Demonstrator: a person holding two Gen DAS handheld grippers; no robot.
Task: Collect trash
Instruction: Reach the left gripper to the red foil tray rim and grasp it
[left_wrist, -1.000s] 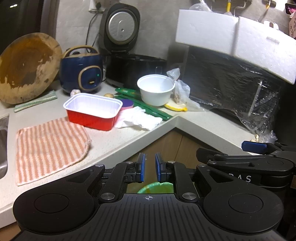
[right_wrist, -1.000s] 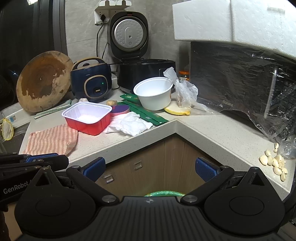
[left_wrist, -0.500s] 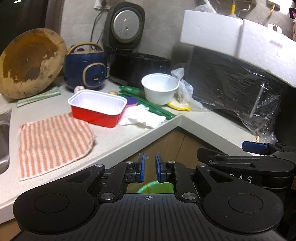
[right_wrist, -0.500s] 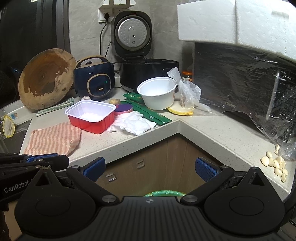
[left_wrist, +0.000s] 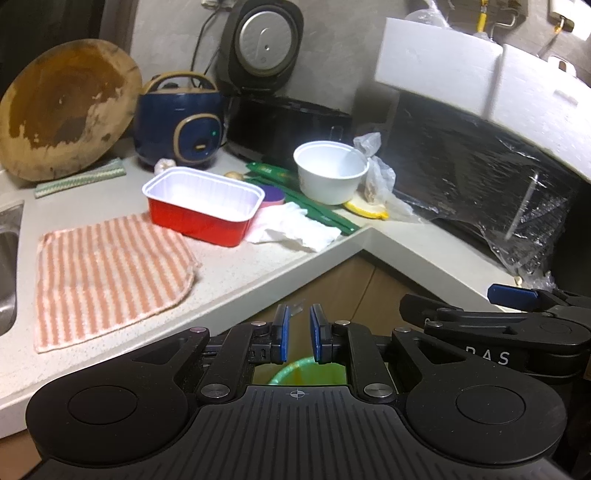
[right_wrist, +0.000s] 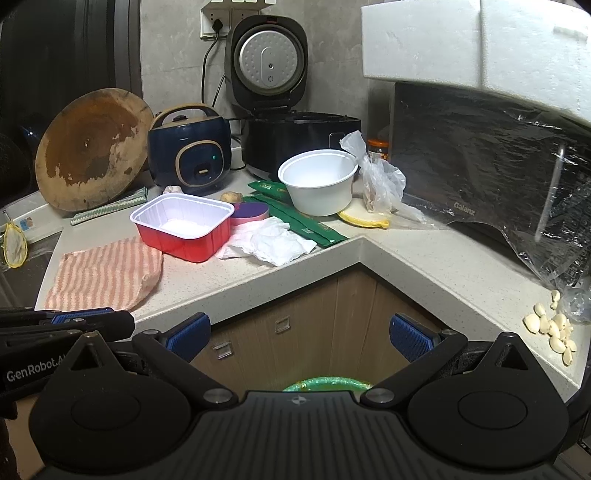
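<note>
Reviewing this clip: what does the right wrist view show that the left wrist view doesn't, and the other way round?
Only the right wrist view shows the peeled garlic cloves on the counter's right arm, the wall sockets and an orange-lidded jar. Only the left wrist view shows the sink edge and the left gripper, nearly closed with nothing held. Both show the red tray, white bowl, crumpled tissue, striped cloth and green-rimmed bin below.

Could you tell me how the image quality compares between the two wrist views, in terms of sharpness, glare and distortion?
Left wrist view: softer and slightly blurred, the white foam box bright and bowed by the fisheye. Right wrist view: sharper, brand lettering readable on the microwave, whose plastic wrap shows streaks of glare; the counter edge curves.
</note>
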